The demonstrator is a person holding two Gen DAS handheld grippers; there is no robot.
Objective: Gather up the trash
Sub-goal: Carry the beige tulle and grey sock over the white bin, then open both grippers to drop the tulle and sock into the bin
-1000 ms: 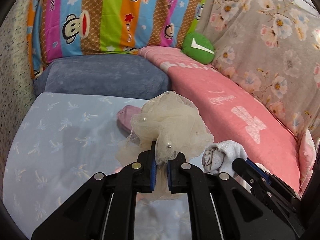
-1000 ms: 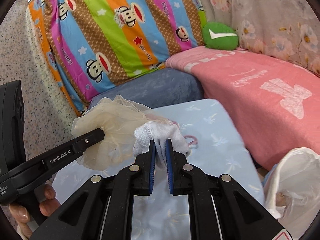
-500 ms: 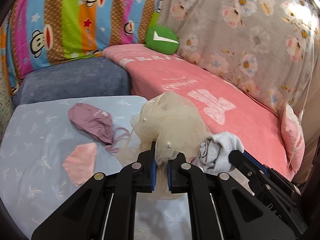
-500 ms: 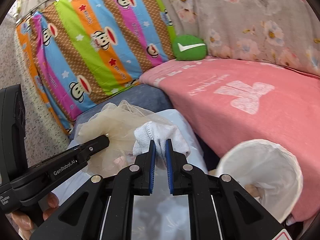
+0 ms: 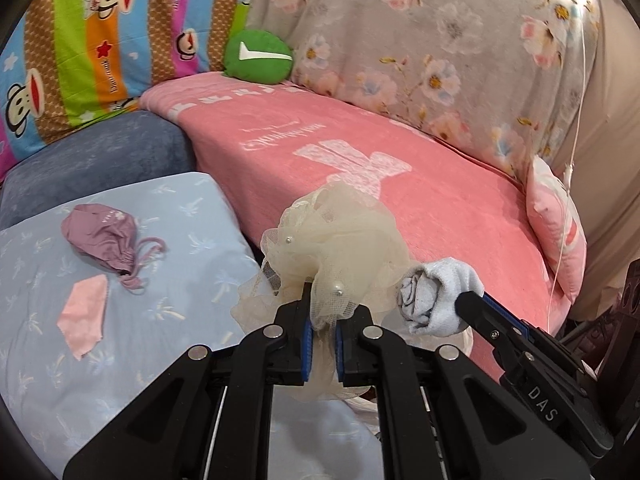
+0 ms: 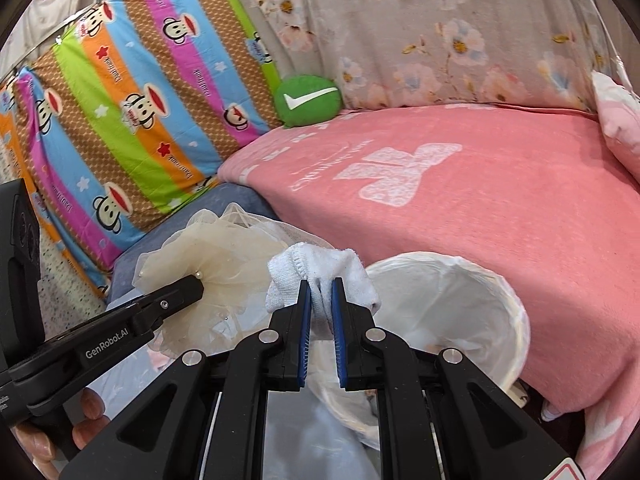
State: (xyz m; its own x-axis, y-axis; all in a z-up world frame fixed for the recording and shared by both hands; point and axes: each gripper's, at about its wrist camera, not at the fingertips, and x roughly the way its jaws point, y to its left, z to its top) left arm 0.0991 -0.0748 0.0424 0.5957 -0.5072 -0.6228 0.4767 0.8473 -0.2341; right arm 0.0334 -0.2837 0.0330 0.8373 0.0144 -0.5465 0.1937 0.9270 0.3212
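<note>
My left gripper (image 5: pixel 322 320) is shut on a cream tulle puff with pearl beads (image 5: pixel 340 236), held in the air beside the pink couch seat. The puff also shows in the right wrist view (image 6: pixel 216 256). My right gripper (image 6: pixel 320 292) is shut on a white sock (image 6: pixel 320 268), held just left of the rim of a white-lined trash bin (image 6: pixel 516 312). The sock shows rolled up in the left wrist view (image 5: pixel 436 296), right of the puff. A mauve drawstring pouch (image 5: pixel 102 236) and a pink scrap (image 5: pixel 84 314) lie on the light blue cushion (image 5: pixel 168 280).
A pink blanket (image 5: pixel 360 160) covers the couch seat on the right. A green round cushion (image 6: pixel 308 100) sits at the back corner. Striped monkey-print and floral fabric line the back. A pink pillow (image 5: pixel 556 224) lies at the far right.
Both grippers have swung right, away from the blue cushion, still holding the puff and the sock. The trash bin has come into full view under the right gripper.
</note>
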